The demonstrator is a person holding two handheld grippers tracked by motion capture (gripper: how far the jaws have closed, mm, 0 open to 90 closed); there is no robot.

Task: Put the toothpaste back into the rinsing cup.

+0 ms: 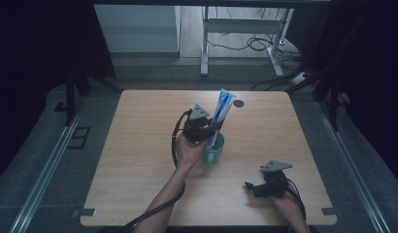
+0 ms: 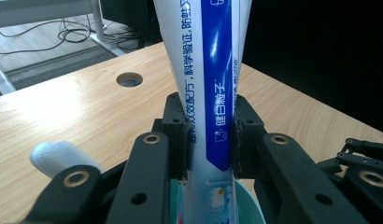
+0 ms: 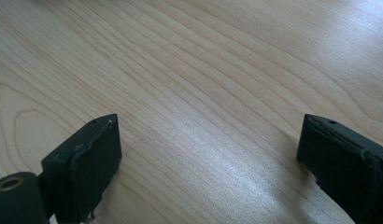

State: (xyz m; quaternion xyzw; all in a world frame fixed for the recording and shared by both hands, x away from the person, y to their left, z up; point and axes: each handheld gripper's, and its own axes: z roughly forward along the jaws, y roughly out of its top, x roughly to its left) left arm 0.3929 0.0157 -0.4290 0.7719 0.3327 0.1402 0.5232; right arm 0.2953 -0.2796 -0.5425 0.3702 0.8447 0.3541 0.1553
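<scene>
A: High view: one teal cup (image 1: pixel 214 151) stands near the centre of the wooden table (image 1: pixel 139 160). One toothpaste tube (image 1: pixel 222 110) rises from it, crimped end tilted toward 1 o'clock.

B: Holding device?

A: Left gripper (image 1: pixel 199 127), at 10 o'clock of the cup. Left gripper view shows both jaws clamped on the tube (image 2: pixel 212 93), above the cup rim (image 2: pixel 248 196).

B: Second unit?

A: Right gripper (image 1: pixel 255 187) sits at 4 o'clock of the cup, well apart. Right gripper view shows its jaws spread wide over bare wood.

B: Count?

A: One cup, one tube, two grippers, one round table hole (image 1: pixel 239 103).
</scene>
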